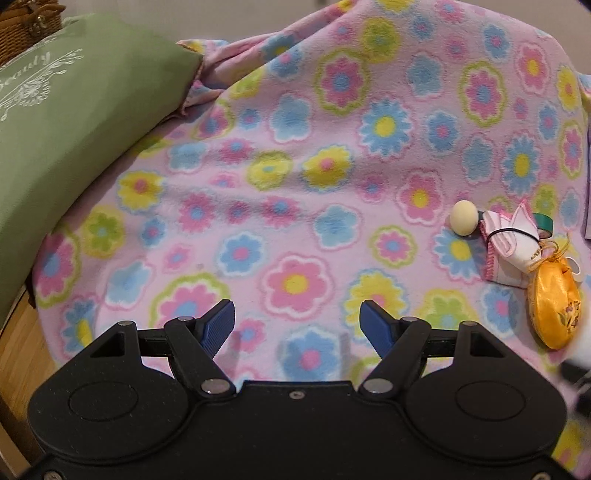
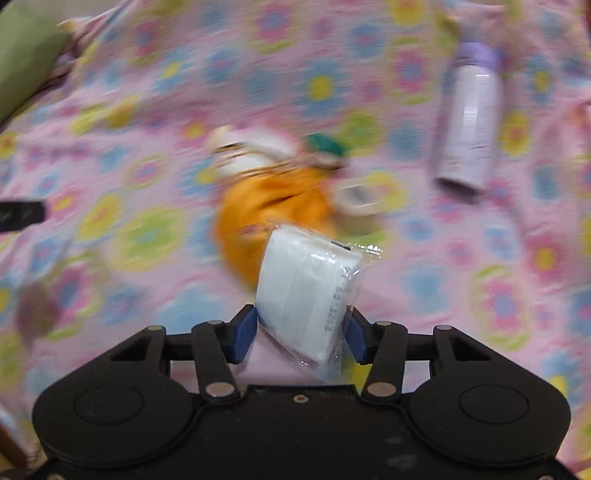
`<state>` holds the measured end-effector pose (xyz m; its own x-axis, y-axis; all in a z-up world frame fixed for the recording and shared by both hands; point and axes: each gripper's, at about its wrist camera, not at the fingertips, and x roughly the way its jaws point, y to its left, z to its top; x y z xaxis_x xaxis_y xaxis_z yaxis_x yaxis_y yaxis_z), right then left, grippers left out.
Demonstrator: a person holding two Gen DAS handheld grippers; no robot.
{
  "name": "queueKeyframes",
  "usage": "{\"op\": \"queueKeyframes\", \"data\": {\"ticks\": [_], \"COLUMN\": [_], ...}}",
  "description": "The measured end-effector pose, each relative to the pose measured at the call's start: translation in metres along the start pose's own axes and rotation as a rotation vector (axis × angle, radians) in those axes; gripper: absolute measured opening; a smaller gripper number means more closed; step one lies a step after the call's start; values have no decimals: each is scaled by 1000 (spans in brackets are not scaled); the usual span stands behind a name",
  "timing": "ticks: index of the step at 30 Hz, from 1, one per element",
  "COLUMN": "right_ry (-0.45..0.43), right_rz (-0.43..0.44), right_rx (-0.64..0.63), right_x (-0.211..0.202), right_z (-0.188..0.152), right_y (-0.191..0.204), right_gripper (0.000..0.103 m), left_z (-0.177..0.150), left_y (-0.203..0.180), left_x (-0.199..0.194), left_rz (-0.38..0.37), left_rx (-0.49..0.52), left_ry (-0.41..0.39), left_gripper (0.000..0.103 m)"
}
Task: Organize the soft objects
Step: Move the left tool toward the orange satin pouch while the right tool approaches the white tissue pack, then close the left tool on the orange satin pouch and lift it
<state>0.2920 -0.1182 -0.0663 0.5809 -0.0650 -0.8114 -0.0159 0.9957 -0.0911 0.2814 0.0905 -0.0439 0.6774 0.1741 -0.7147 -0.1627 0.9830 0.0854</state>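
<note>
Jaws: right gripper clamped on clear-wrapped white packet, held above floral blanket | left gripper parted, nothing between | orange pouch lying beyond packet | lilac bottle lying well apart.

Fleece blanket: fuzzy, matt, flower print. Green pillow at blanket's left edge: smooth woven cloth, white embroidery. Wicker basket behind pillow: rough weave. Orange pouch on blanket: glossy satin. Cream ball near pouch: smooth, matt. Left claw: matt black plastic, ribbed blue pads, metal pins. Tissue pack in right claw: shiny clear plastic wrap, soft white paper. Lilac bottle on blanket: smooth, slight sheen.
</note>
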Motion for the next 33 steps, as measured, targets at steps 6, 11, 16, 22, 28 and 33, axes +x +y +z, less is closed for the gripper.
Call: {"op": "queueKeyframes", "data": {"ticks": [6,11,16,22,28,33], "right_ry": [-20,-68,-126,-196,-196,-200], "right_rz": [4,31,23,71,151,156], "right_rx": [125,107,-7,-12,61,64], "right_x": [13,29,51,68,76,75], "right_z": [5,7,5,-3,-5,-6], "right_y": [-64,-84,-81,-95,-109,-108], "right_gripper": [51,59,65,85,101,103], "left_z": [2,6,5,-5,1,3], "left_y": [-29,-63,-101,-137,-148,-149], "left_x": [5,4,0,-7,-18,-34], "left_rz": [-65,-172,-252,-280,-281,-295], "left_rx": [63,132,235,342,325,305], "left_ry": [-19,-45,-81,-115,-179,-247], "left_gripper": [71,72,83,83,83,89]}}
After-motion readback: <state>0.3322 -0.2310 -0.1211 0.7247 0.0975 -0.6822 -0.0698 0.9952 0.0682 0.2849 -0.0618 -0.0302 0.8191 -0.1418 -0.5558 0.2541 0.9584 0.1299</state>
